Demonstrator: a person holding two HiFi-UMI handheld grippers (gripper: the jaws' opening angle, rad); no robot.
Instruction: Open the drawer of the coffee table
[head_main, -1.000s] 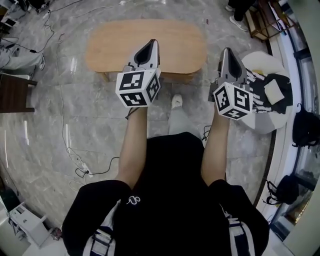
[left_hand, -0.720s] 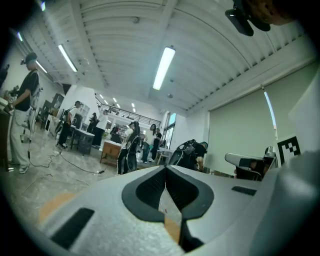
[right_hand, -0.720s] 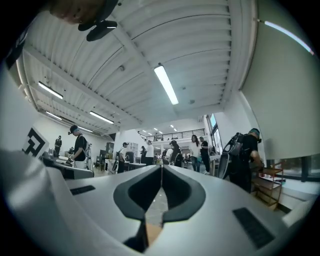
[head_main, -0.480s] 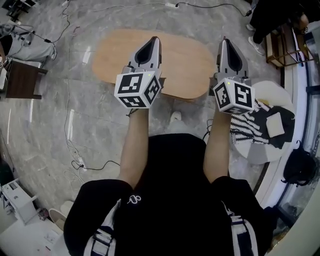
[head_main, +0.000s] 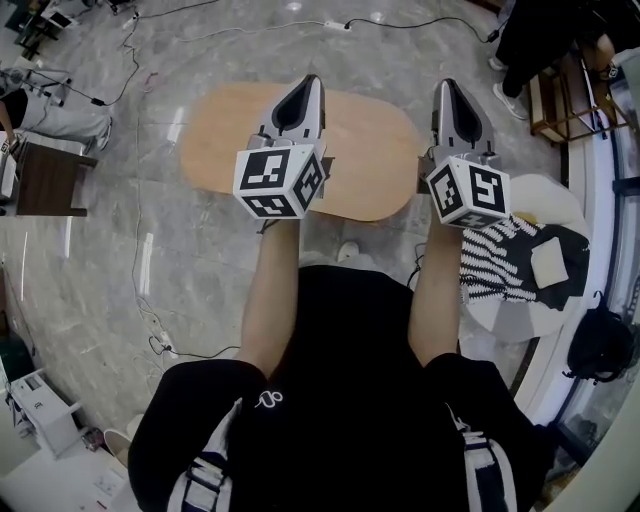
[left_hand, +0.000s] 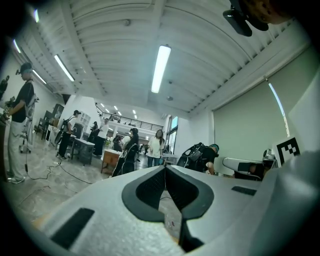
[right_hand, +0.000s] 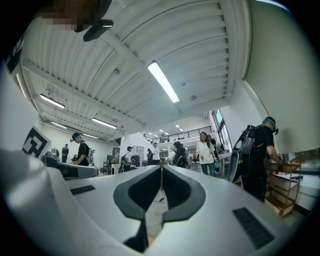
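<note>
An oval wooden coffee table (head_main: 360, 150) stands on the grey marble floor just ahead of me in the head view; its drawer is not visible from above. My left gripper (head_main: 309, 82) is held level over the table's middle, shut and empty. My right gripper (head_main: 447, 86) hovers beside the table's right end, also shut with nothing in it. In the left gripper view the left gripper (left_hand: 165, 167) has its jaw tips meeting, and in the right gripper view the right gripper (right_hand: 161, 167) looks the same. Both views look out level across the room, so the table is hidden there.
A round white side table (head_main: 555, 195) with striped and black cloth stands at my right. Cables (head_main: 150, 320) trail over the floor at left, near a dark stool (head_main: 45, 180). A wooden shelf (head_main: 565, 100) and a person stand at upper right. Several people stand far off in the gripper views.
The table has come closer under both grippers as I stepped forward. Both grippers have stayed shut and level, side by side.
</note>
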